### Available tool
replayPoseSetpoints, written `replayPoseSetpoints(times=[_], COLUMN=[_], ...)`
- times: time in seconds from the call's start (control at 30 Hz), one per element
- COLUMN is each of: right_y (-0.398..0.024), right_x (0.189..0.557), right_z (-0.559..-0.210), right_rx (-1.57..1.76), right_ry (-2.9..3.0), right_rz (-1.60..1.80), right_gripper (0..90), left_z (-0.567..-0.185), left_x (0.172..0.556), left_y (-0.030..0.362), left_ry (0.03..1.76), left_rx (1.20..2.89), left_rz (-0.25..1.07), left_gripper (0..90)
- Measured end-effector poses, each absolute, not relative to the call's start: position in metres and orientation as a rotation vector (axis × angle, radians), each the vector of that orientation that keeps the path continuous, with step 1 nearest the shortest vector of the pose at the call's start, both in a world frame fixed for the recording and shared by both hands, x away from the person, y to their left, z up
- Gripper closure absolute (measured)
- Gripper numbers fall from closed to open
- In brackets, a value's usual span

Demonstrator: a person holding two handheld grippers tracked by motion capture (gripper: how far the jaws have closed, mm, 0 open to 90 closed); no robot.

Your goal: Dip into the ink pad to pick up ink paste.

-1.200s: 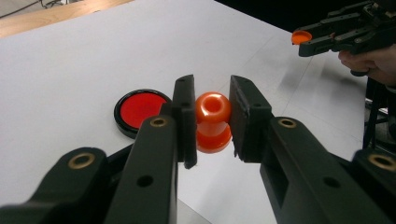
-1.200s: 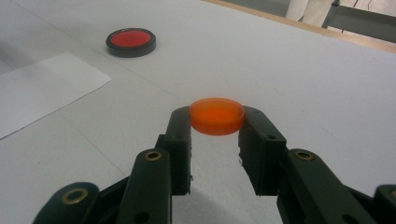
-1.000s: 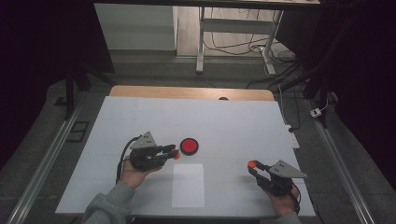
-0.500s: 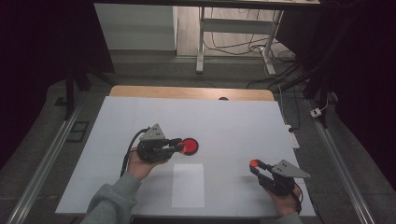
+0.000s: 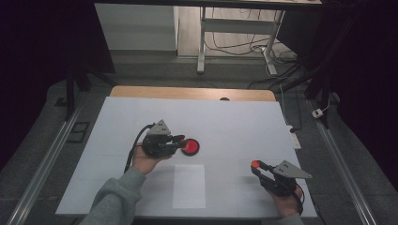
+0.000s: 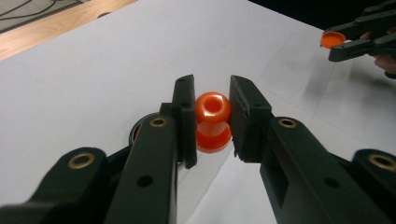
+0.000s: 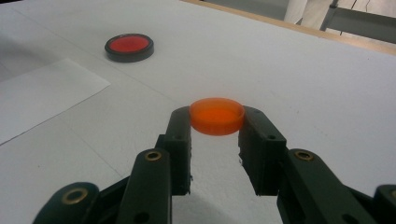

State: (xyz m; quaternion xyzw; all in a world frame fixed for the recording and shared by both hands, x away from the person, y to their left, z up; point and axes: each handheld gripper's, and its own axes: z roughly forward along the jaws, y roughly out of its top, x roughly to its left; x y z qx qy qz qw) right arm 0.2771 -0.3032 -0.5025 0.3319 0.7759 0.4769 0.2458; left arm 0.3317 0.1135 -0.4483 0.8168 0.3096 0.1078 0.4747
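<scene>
Orange plastic sits in both grippers. The left gripper [image 6: 212,123] has its jaws closed on a small orange stamp handle [image 6: 212,122], a knob with a hollow top and a waisted neck, held just above the black-rimmed red ink pad [image 5: 190,146] on the table. The right gripper [image 7: 215,122] pinches a shallow orange cap [image 7: 216,115] by its rim between the jaw tips, well apart from the pad, near the table's front right corner. I can read no writing or brand on any of these pieces. A white sheet of paper [image 5: 188,186] lies flat on the white table [image 5: 244,122], whose far edge shows a strip of bare wood [image 5: 187,93]. Beyond it, grey floor, metal desk legs [image 5: 202,42] and loose cables [image 5: 234,47]; the room's sides are dark.
</scene>
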Motion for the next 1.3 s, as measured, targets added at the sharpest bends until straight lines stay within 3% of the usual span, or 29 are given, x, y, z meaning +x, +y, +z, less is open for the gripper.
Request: replayPoseSetpoints(times=[1.3], right_y=[-0.304], right_x=[0.28], right_z=[-0.504], right_rx=[0.926], right_ry=[2.116], right_rz=[1.304], right_gripper=[64.6], left_z=[-0.494], left_x=[0.38], left_y=[0.087], left_ry=[0.804], left_rx=[2.07], left_rz=[0.285], left_gripper=[73.0])
